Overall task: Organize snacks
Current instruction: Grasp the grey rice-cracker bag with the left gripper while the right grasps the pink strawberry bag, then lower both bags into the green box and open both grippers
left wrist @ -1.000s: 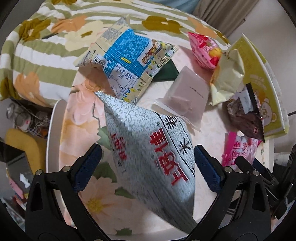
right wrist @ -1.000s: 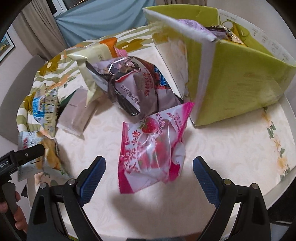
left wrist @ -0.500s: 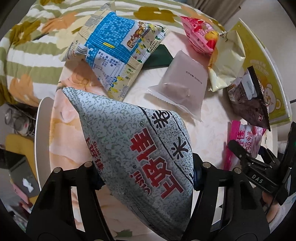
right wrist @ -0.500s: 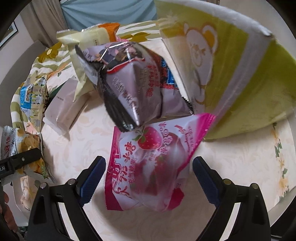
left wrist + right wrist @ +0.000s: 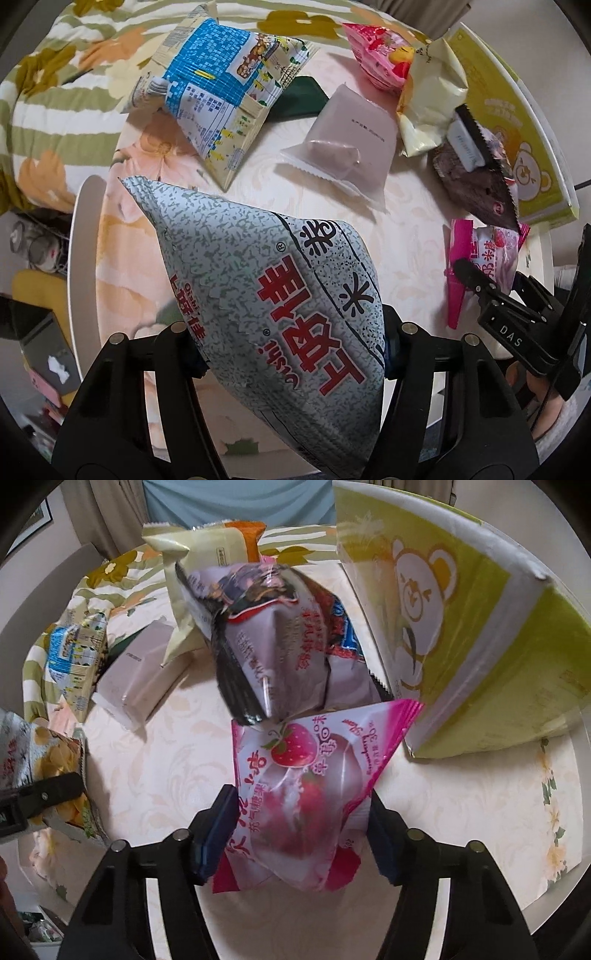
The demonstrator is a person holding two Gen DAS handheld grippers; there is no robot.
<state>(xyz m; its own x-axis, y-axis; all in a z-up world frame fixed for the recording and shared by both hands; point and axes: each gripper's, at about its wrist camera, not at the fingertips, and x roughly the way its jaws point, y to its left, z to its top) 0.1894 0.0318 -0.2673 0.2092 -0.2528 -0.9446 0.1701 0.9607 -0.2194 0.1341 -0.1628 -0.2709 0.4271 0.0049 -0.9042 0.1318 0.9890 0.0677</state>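
My left gripper (image 5: 291, 354) is shut on a large grey speckled snack bag (image 5: 280, 280) with red lettering, at the table's near left. My right gripper (image 5: 299, 830) is shut on a pink strawberry snack packet (image 5: 303, 786), which also shows in the left wrist view (image 5: 487, 254). A green cardboard box (image 5: 480, 646) with a bear print stands just right of that packet. A dark purple bag (image 5: 266, 642) leans behind the packet.
On the round table (image 5: 461, 812) lie a blue-and-cream bag (image 5: 221, 92), a pale mauve wrapped bar (image 5: 351, 144), a cream bag (image 5: 432, 99) and a red-pink bag (image 5: 380, 55). A striped floral cushion (image 5: 55, 92) lies beyond the far edge.
Both grippers have gone from open to shut. The left closed on the grey bag, the right moved forward and closed on the pink strawberry packet.
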